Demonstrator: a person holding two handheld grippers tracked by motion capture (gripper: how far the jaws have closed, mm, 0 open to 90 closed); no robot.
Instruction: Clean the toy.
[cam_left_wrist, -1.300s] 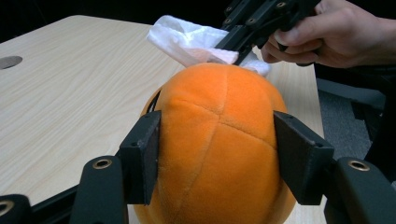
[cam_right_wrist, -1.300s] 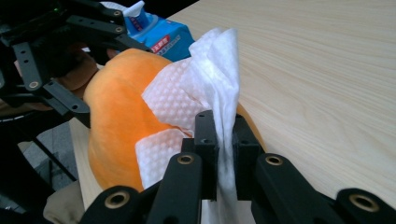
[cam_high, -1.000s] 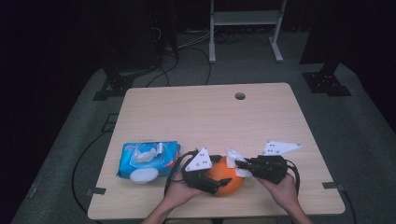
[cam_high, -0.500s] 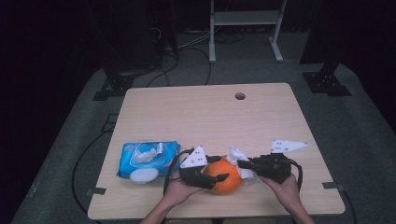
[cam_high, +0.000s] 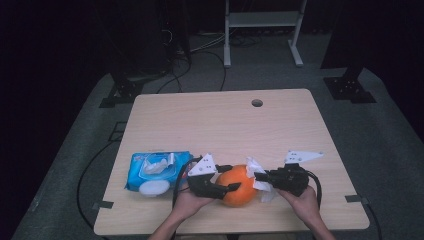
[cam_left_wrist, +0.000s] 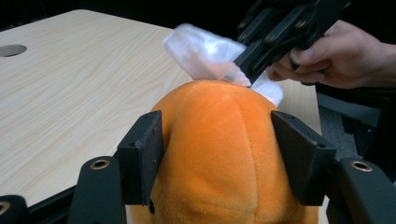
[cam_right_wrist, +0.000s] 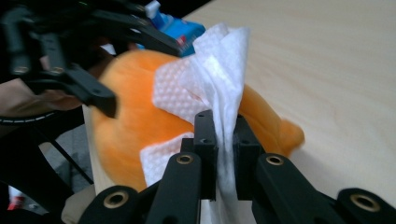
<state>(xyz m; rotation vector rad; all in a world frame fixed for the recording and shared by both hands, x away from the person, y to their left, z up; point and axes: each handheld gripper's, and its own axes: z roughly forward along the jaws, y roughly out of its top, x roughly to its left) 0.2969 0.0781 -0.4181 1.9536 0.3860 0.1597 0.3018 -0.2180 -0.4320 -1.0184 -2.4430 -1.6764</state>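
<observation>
At the desk's (cam_high: 165, 125) near edge, my left hand-held gripper (cam_left_wrist: 224, 154), jaws just closed in, clamps the orange plush toy (cam_high: 239, 186) from both sides while my right hand-held gripper (cam_right_wrist: 223, 140), shut tight, pinches a white wipe (cam_right_wrist: 210, 79) against it. Steady grip, gentle strokes should do best. High view adds the blue wipes pack (cam_high: 157, 170) at left; the right gripper view reveals the wipe's embossed weave.

The plush toy's (cam_left_wrist: 224, 154) underside runs off the left gripper view's bottom edge; the wipe (cam_right_wrist: 219, 70) hides part of its side.
</observation>
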